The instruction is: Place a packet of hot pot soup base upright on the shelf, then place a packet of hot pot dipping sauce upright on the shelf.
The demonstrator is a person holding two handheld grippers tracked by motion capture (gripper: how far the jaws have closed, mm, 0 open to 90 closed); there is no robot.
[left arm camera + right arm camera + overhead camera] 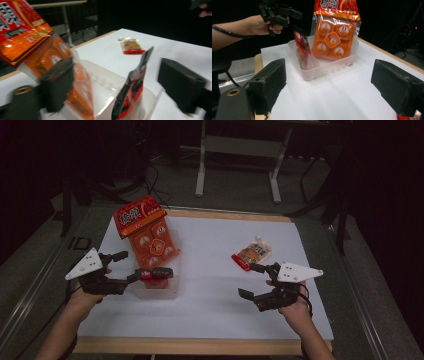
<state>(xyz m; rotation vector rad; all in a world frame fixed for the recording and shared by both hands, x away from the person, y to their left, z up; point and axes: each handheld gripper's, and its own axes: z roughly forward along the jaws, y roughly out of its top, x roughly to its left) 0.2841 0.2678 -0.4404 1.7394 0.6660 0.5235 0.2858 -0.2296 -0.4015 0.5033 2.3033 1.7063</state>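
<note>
High view: a white counter point(210, 285) with a wooden rim. Near its left edge sits a clear plastic tray point(159, 290) holding a tall orange snack bag point(150, 237) that leans toward the far edge. At the tray's near end stands a small red and black packet point(156, 274). The left tongs point(145, 266) hover at that packet with their jaws spread. Toward the right edge, the right tongs point(256, 280) rest above the bare counter, also spread, pinching nothing. Just beyond them lies a small snack pouch point(252, 254), well apart from the tray.

Left gripper view: the red and black packet point(132, 87) stands upright inside the tray point(105, 82), between the two black jaws but touching neither, as far as I can tell. The orange bag point(47, 57) fills the left side. The pouch point(131, 45) lies farther off on the counter.

Right gripper view: the spread jaws frame the tray point(329, 65), the orange bag point(333, 37) and the packet point(302, 40), with the left tongs point(287, 15) just above the packet.

Judging from this, the packet is being set into the tray. To do it well, the left tongs should lift straight up without brushing the packet, so it does not topple against the orange bag.
</note>
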